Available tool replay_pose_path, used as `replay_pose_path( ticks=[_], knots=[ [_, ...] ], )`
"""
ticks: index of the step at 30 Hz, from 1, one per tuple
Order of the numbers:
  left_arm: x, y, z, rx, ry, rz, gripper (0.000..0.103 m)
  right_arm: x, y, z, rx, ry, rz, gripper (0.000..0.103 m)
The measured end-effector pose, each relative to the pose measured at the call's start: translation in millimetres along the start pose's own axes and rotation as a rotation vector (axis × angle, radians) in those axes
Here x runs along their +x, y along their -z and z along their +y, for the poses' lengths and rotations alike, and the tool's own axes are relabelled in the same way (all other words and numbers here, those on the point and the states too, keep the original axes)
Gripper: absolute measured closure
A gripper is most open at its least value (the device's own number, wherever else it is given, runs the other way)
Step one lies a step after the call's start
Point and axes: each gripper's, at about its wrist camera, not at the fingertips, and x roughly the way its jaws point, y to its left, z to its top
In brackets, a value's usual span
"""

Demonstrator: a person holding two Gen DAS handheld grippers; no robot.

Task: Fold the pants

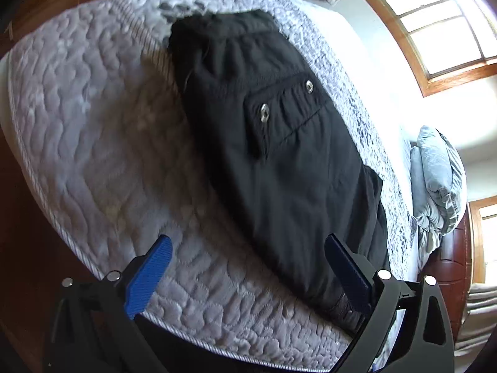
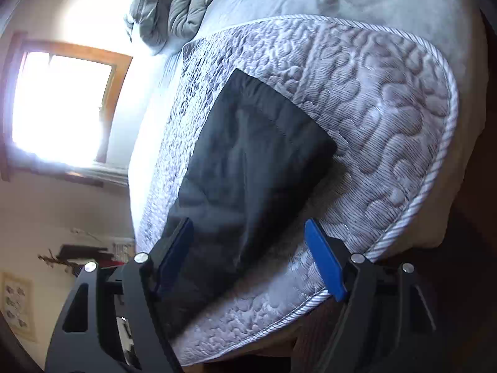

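Black pants (image 1: 279, 143) lie flat on a quilted grey mattress (image 1: 93, 143), folded lengthwise. A cargo pocket (image 1: 285, 108) with two metal snaps faces up. My left gripper (image 1: 248, 241) is open wide just above the near end of the pants. Its blue left pad (image 1: 149, 276) is over bare mattress and its right pad (image 1: 348, 273) over the black cloth. In the right wrist view the other end of the pants (image 2: 248, 155) runs away from me. My right gripper (image 2: 248, 224) is open, with black cloth lying between and below its fingers and neither pad pressing on it.
A bunched grey duvet (image 1: 435, 180) (image 2: 174, 9) lies at the far end of the bed. Bright wooden-framed windows (image 1: 450, 31) (image 2: 62, 102) stand beside it. The mattress's corded edge (image 2: 435, 168) drops off to dark wood floor (image 1: 31, 217).
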Motion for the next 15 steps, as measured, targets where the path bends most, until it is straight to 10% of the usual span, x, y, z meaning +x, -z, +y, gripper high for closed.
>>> replay_pose_path(
  ticks=[15],
  knots=[
    [23.8, 30.1, 8.0, -0.087, 0.042, 0.060, 0.004, 35.0, -15.6, -27.8, 0.119, -0.102, -0.018, 0.019]
  ],
)
